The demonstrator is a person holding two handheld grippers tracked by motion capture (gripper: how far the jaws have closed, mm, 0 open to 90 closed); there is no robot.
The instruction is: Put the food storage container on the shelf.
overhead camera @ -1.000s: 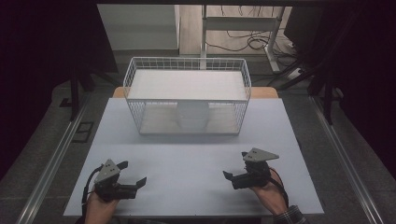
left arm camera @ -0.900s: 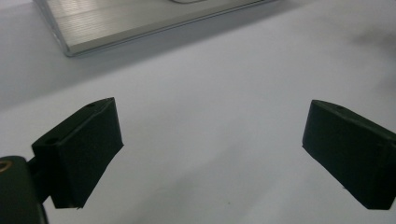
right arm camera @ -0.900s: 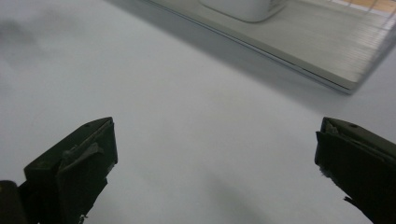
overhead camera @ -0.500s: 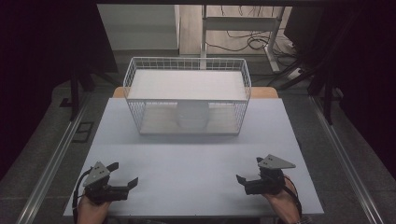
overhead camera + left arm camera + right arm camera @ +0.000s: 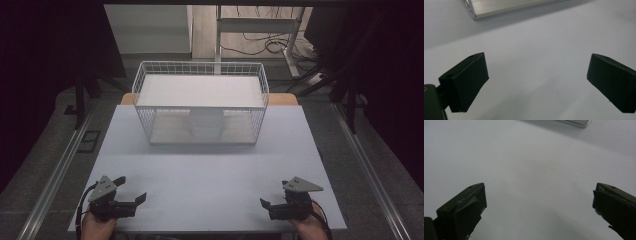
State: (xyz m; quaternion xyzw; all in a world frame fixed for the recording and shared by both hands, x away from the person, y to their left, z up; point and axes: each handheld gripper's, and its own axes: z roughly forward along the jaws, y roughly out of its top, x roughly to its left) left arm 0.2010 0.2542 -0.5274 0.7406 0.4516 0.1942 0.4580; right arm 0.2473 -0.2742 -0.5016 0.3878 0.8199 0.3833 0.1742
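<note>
Dark floor surrounds one pale grey table (image 5: 210, 175), and behind it some cables lie on the floor near a metal frame. On the far half of the table stands one white wire basket (image 5: 201, 75), rectangular, with its long side across the table. Under its upper white shelf one pale rounded container (image 5: 205, 125) is visible through the wire; I cannot tell what it is exactly.

Two grippers are at the near edge of the table, one at each corner, well apart from each other and from the basket. The left gripper (image 5: 131, 189) is held by one hand (image 5: 95, 227) that comes from the bottom edge; its jaws point toward the middle of the table and are spread apart, with nothing between them. The right gripper (image 5: 266, 205) is held by the other hand (image 5: 310, 227); its jaws point to the middle too, and they are also spread with nothing held. Each gripper carries one grey three-cornered plate on top.

In the left gripper view, the left gripper (image 5: 537, 75) shows two black jaws wide apart over the bare table (image 5: 536, 50), and one corner of the basket (image 5: 499, 7) is at the top. In the right gripper view, the right gripper (image 5: 539, 202) has the same wide gap above the table (image 5: 524, 157), with a small piece of the basket (image 5: 576, 122) at the upper edge.
</note>
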